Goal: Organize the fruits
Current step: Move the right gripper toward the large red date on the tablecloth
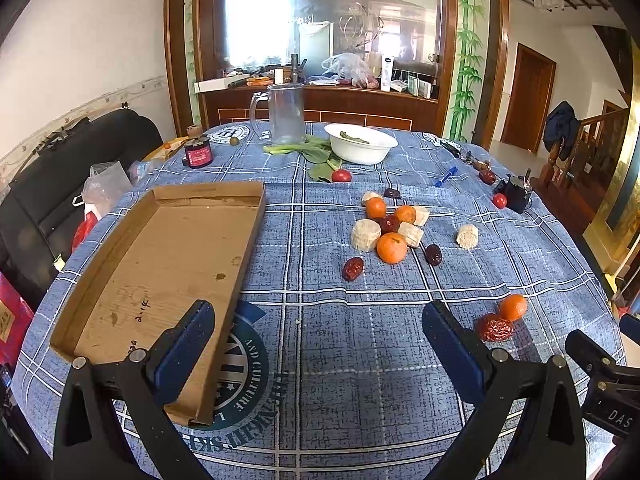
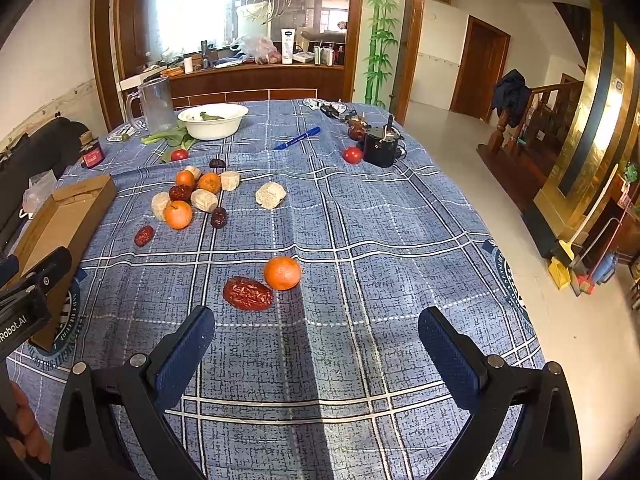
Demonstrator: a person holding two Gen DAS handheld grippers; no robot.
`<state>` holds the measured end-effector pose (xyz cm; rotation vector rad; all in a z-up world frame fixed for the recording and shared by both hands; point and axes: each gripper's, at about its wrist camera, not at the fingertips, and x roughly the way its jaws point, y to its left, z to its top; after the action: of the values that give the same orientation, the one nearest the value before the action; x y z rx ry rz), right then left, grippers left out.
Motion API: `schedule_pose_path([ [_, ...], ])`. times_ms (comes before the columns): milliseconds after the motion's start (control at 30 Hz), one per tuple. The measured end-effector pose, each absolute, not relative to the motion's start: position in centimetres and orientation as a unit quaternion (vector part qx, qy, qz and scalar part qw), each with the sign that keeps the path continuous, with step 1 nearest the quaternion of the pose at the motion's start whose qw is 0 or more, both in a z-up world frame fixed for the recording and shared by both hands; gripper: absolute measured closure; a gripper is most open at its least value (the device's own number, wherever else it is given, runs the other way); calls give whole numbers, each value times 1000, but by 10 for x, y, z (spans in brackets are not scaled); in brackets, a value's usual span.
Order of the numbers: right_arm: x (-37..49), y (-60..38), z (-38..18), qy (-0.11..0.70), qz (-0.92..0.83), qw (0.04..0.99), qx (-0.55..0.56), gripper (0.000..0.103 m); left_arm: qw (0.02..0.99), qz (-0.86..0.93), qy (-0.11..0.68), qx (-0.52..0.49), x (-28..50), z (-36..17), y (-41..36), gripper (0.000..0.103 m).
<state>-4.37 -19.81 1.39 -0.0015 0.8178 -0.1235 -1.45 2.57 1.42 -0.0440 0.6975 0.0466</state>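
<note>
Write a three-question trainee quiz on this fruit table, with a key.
1. True or false: the cardboard tray already holds fruit.
2. What lies touching the lone orange nearest the right claw? A) red date B) tomato C) pen
3. Fill in: both claws, left claw included, are ____.

Key: 1 false, the tray holds nothing; 2 A, the red date; 3 open.

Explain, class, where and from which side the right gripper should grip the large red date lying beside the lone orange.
Probably grip the large red date across its narrow middle, coming from above. It lies flat with its long axis running left-right; the lone orange touches its far right end, so keep fingers off that end. The right gripper is open, just short of it.
</note>
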Motion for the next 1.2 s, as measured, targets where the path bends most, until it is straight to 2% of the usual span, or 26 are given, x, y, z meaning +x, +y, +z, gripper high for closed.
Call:
schedule_pose_path([
  [467, -26, -213, -1, 430, -48, 902, 17, 1, 935, 42, 352, 17, -9, 11, 36, 0],
  [733, 10, -212, -19, 443, 29, 896, -31, 1, 922, 107, 371, 34, -15, 7, 38, 0],
  [867, 27, -213, -24, 446, 68, 891, -56, 6, 917, 129, 375, 37, -21, 8, 34, 0],
  [1067, 34, -217, -23, 438, 119, 889, -64, 6, 909, 157, 386, 10, -25, 8, 33, 0],
  [1200, 43, -219, -29, 444, 128, 884, -71, 13, 901, 167, 401, 7, -21, 9, 26, 0],
])
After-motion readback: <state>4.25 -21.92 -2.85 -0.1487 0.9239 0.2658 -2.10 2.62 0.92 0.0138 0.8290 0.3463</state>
